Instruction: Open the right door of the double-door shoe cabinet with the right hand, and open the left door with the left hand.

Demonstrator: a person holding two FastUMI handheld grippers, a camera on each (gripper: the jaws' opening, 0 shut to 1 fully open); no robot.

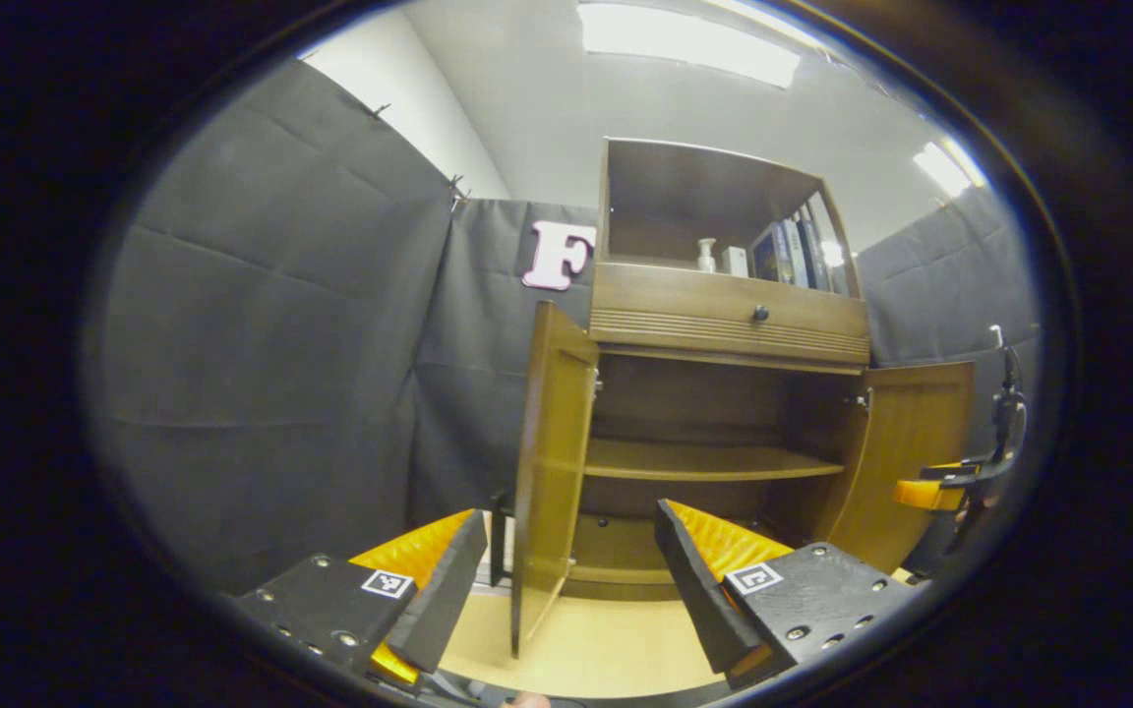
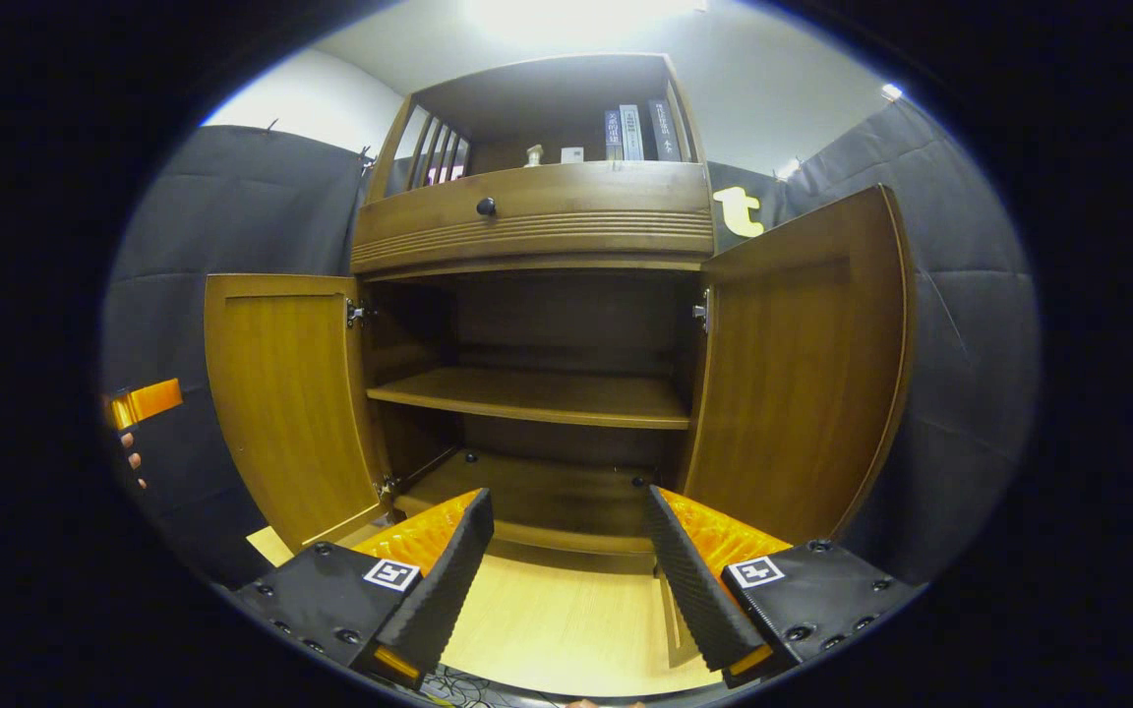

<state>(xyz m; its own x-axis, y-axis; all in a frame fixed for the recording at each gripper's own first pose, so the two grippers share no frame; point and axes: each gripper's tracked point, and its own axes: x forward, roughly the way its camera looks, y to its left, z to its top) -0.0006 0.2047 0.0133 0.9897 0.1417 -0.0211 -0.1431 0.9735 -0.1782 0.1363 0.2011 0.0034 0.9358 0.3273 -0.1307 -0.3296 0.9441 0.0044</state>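
Note:
The wooden shoe cabinet [image 1: 729,317] stands with both lower doors swung wide. In the left gripper view the left door [image 1: 549,472] is seen nearly edge-on, its free edge between the fingers of my open left gripper [image 1: 571,580], which holds nothing. The right door [image 1: 911,442] stands open at the right, with the other gripper [image 1: 960,482] beside it. In the right gripper view the cabinet [image 2: 537,221] faces me, left door [image 2: 286,398] and right door [image 2: 803,364] both open. My right gripper [image 2: 566,570] is open, holding nothing, in front of the bare shelves [image 2: 537,393].
A drawer with a dark knob [image 2: 486,206] sits above the doors. Books [image 2: 635,133] and a small bottle [image 1: 706,254] stand in the top compartment. Light wood floor [image 2: 547,619] lies before the cabinet. A hand [image 2: 134,457] shows at far left of the right gripper view.

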